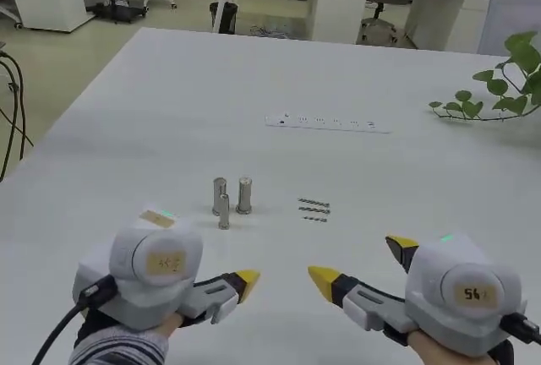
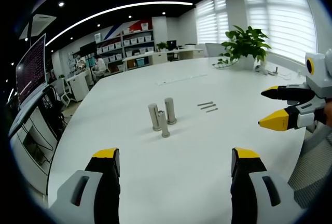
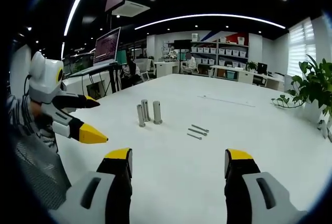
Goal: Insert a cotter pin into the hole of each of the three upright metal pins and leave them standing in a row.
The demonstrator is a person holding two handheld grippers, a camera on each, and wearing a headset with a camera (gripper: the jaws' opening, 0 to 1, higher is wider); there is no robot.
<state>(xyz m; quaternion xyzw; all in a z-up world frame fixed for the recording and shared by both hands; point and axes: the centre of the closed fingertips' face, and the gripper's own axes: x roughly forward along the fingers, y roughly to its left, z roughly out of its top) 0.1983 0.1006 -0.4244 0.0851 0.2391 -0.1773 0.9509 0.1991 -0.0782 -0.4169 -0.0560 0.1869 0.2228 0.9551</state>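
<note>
Three upright metal pins (image 1: 230, 198) stand close together in a cluster on the white table (image 1: 152, 120), not in a line; they also show as pins (image 2: 163, 115) and pins (image 3: 147, 113). Three small cotter pins (image 1: 314, 209) lie side by side to their right, seen too as cotter pins (image 2: 207, 106) and cotter pins (image 3: 197, 130). My left gripper (image 1: 241, 285) hovers near the front edge, short of the metal pins, open and empty (image 2: 175, 156). My right gripper (image 1: 363, 262) is held below the cotter pins, open with nothing between its fingers (image 3: 179, 155).
A white power strip (image 1: 328, 122) lies across the table beyond the pins. A potted plant's leaves (image 1: 499, 86) reach in at the far right. Desks and chairs stand past the table's far edge.
</note>
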